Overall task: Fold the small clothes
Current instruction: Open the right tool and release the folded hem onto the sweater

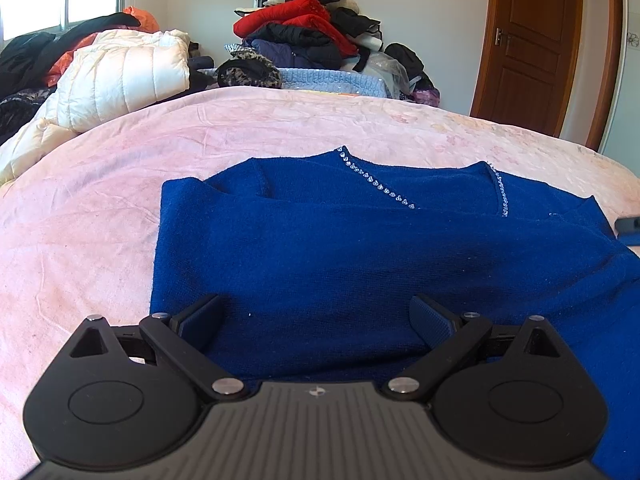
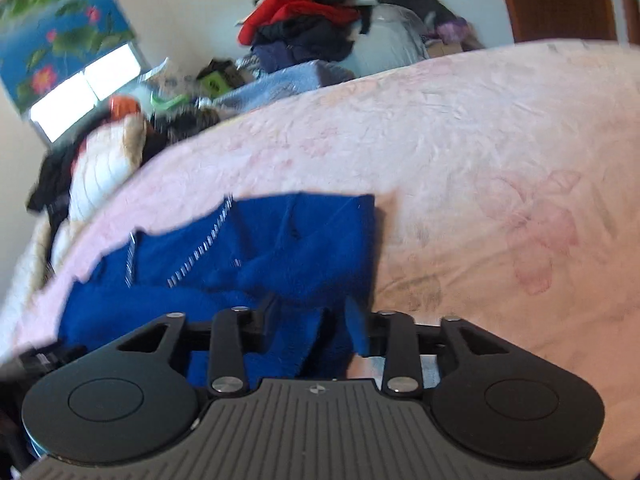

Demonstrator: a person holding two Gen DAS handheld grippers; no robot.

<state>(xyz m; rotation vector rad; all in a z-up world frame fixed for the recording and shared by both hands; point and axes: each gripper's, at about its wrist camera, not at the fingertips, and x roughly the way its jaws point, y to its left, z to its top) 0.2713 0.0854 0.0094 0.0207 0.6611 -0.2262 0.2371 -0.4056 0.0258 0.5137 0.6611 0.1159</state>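
A blue sweater (image 1: pixel 360 256) lies on the pink blanket of the bed (image 1: pixel 100 208), neckline trimmed with small beads and turned away from the cameras. Its left side is already folded in: a straight vertical edge runs down that flank, and a flap lies across the chest below the collar. The right side looks less settled; in the right wrist view, which is blurred, the cloth there is bunched and rumpled near the edge. The left gripper (image 1: pixel 320 320) hovers just over the near hem with its fingers spread wide and nothing between them. The right gripper (image 2: pixel 312 324) has its fingers drawn closer together with blue cloth lying between them, though the blur leaves it unclear whether they pinch it or only straddle it. By my reading the fold is roughly half done: the right side needs laying flat, then the hem must be brought up toward the collar. A heap of other clothes (image 1: pixel 304 32) waits beyond the bed.
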